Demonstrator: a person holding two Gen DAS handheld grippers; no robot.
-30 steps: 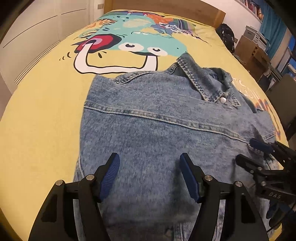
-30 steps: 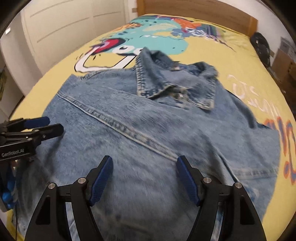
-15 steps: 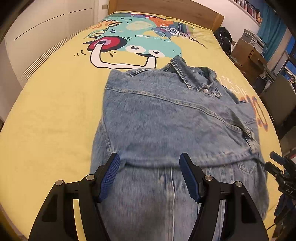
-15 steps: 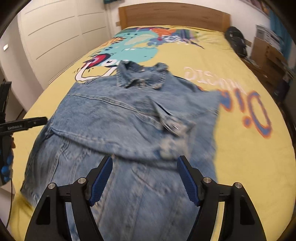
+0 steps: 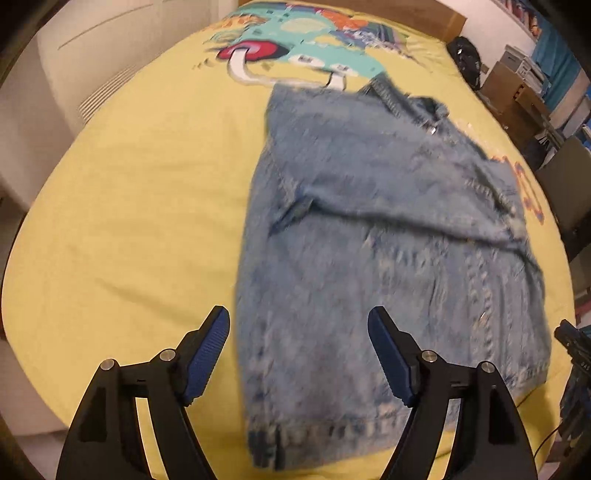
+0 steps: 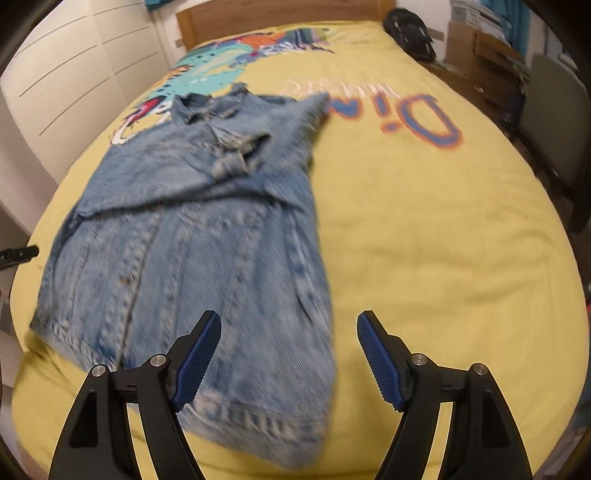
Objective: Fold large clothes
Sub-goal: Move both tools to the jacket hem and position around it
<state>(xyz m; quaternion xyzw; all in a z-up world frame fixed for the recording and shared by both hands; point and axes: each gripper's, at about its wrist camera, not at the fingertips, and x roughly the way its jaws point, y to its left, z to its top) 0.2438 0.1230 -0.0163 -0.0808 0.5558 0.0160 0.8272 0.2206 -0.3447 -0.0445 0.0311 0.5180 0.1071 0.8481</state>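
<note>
A light blue denim jacket (image 5: 388, 240) lies flat on the yellow printed bedspread (image 5: 140, 192), collar towards the headboard, hem near the bed's front edge. A sleeve or upper part is folded across its chest. It also shows in the right wrist view (image 6: 192, 240). My left gripper (image 5: 298, 354) is open and empty, held above the hem's left part. My right gripper (image 6: 289, 356) is open and empty, above the hem's right corner. The right gripper's tip (image 5: 570, 341) shows at the right edge of the left wrist view.
A wooden headboard (image 6: 280, 14) stands at the far end. White wardrobe doors (image 6: 62, 74) run along the left. A black bag (image 6: 408, 31), cardboard boxes (image 5: 517, 92) and a chair (image 6: 554, 122) stand to the right of the bed.
Both grippers have pulled back from over the jacket towards the bed's front edge, so the whole jacket and its hem now show. Both stay open and empty.
</note>
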